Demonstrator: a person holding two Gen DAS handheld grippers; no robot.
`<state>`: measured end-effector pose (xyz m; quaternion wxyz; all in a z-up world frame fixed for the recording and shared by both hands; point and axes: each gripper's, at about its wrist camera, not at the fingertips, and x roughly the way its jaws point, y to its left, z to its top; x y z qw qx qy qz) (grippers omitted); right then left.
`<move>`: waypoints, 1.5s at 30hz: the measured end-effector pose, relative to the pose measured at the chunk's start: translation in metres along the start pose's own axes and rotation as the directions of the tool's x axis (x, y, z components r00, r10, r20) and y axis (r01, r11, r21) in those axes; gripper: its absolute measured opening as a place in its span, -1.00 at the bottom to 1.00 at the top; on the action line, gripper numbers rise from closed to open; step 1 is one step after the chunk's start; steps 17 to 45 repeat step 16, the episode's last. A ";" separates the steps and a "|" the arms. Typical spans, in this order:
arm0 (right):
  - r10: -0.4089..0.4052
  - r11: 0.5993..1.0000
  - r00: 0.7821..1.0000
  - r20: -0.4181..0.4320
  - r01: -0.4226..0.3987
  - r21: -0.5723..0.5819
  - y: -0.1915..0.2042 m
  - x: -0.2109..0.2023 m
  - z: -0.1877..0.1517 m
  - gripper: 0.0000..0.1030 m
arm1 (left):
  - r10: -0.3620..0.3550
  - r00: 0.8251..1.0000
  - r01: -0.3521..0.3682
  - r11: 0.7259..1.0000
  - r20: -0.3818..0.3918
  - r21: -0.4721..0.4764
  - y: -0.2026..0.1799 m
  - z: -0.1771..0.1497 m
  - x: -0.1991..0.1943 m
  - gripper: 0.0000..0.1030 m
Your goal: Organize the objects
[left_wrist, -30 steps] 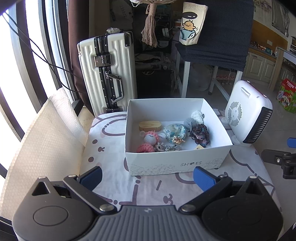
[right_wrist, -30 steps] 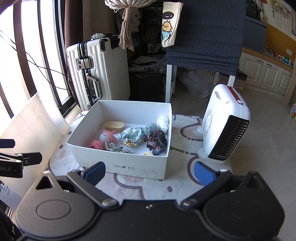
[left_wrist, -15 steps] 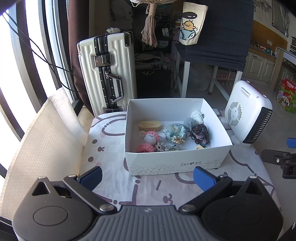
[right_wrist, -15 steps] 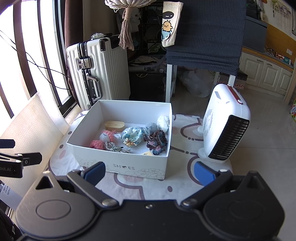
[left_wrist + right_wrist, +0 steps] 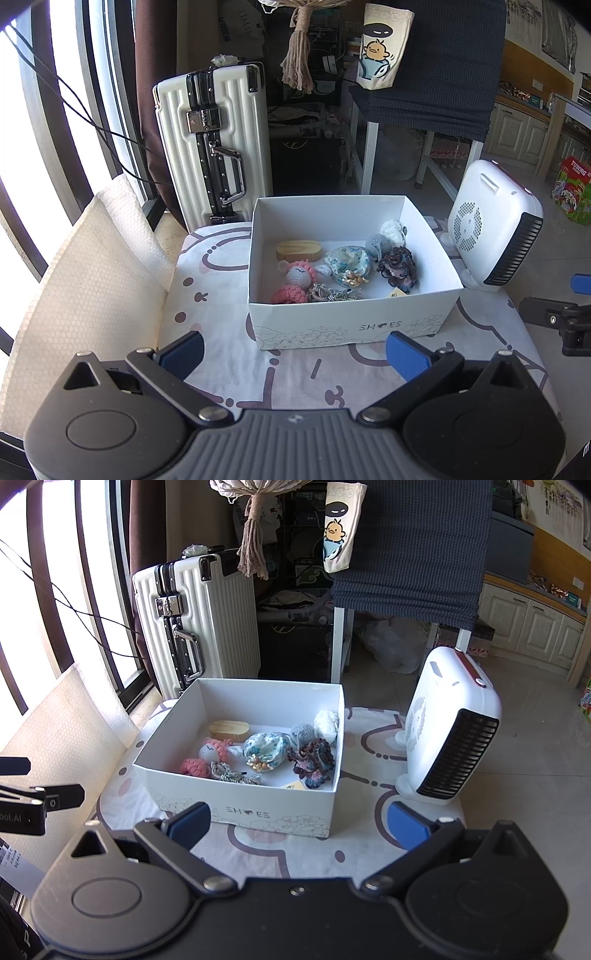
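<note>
A white shoe box stands on a patterned cloth. Inside lie a wooden block, a pink crochet doll, a blue floral pouch, a dark crochet flower, a grey ball and a white crochet piece. My left gripper is open and empty in front of the box. My right gripper is open and empty, also in front of the box.
A white fan heater stands right of the box. A white suitcase stands behind it. White padded sheet lies at the left by the window. A table under a dark cloth is behind.
</note>
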<state>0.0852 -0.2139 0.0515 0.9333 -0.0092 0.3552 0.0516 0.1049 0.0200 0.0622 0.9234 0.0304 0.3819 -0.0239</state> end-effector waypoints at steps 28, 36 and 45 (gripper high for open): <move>0.000 1.000 1.000 -0.003 0.000 0.001 0.002 0.001 -0.003 1.00 | 0.000 1.000 0.000 1.000 -0.004 -0.002 -0.004 -0.003 0.001 1.00; 0.000 1.000 1.000 -0.003 0.000 0.001 0.002 0.001 -0.003 1.00 | 0.000 1.000 0.000 1.000 -0.004 -0.002 -0.004 -0.003 0.001 1.00; 0.000 1.000 1.000 -0.003 0.000 0.001 0.002 0.001 -0.003 1.00 | 0.000 1.000 0.000 1.000 -0.004 -0.002 -0.004 -0.003 0.001 1.00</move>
